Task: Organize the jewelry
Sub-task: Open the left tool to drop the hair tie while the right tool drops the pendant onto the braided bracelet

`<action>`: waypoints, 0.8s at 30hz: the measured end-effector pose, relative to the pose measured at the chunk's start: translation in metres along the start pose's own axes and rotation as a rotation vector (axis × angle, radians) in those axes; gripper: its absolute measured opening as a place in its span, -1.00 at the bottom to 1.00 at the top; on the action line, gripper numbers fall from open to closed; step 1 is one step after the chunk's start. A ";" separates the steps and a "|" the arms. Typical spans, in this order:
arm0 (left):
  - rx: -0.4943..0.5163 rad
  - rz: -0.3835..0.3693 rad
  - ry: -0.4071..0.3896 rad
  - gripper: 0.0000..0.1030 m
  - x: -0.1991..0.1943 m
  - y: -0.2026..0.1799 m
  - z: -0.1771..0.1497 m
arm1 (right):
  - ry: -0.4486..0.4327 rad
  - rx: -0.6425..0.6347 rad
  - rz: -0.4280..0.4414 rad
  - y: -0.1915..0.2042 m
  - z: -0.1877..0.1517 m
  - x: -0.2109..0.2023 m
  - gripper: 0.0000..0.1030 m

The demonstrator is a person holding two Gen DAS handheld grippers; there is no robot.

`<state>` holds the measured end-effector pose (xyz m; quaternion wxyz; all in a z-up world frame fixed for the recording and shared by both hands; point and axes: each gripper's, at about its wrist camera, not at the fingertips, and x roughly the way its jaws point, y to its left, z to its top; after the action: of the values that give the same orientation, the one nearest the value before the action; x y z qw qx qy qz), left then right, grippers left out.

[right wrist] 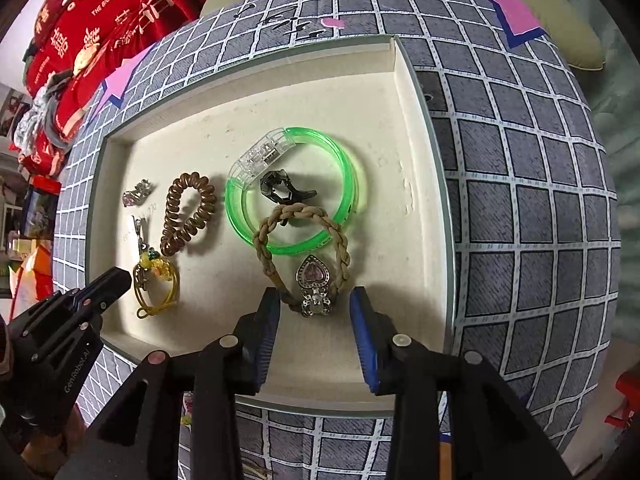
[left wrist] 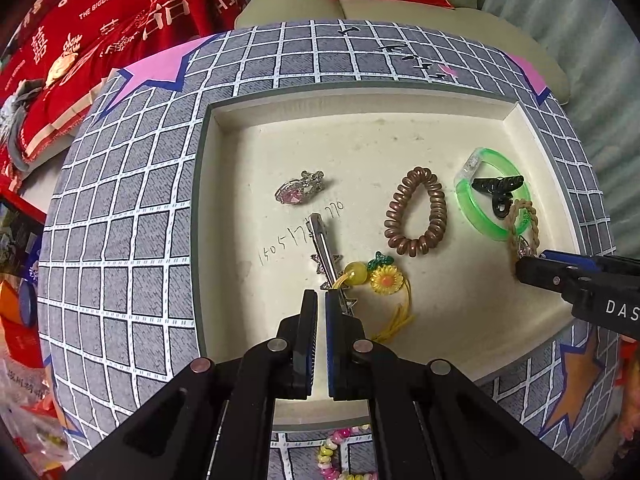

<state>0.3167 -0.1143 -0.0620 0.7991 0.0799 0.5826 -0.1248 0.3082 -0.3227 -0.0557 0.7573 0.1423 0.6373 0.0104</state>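
My left gripper (left wrist: 321,304) has its fingers drawn narrow, nothing between them, tips beside the silver hair clip (left wrist: 326,254) and sunflower charm (left wrist: 385,280). My right gripper (right wrist: 314,306) is spread wide around the braided loop's (right wrist: 304,216) heart pendant (right wrist: 314,280), I judge to pinch it. Beyond, in the cream tray (right wrist: 416,152), lie the green bangle (right wrist: 344,184) ringing a black claw clip (right wrist: 280,188), the brown coil tie (right wrist: 188,212) and a pink-stone brooch (left wrist: 298,190).

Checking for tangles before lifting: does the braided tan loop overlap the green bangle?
Yes: in the right wrist view the braided tan loop crosses over the green bangle's lower rim.
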 end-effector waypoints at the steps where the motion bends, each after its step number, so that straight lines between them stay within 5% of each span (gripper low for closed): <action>1: -0.003 0.000 0.004 -0.74 0.000 0.000 0.000 | -0.003 0.002 0.005 0.000 0.000 -0.001 -0.12; 24: -0.008 0.005 -0.020 -0.74 -0.021 0.002 -0.001 | -0.075 0.050 0.059 -0.002 -0.006 -0.042 0.04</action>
<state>0.3100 -0.1099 -0.0421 0.8054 0.0767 0.5750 -0.1213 0.2943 -0.3316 -0.0165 0.7762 0.1801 0.6042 0.0116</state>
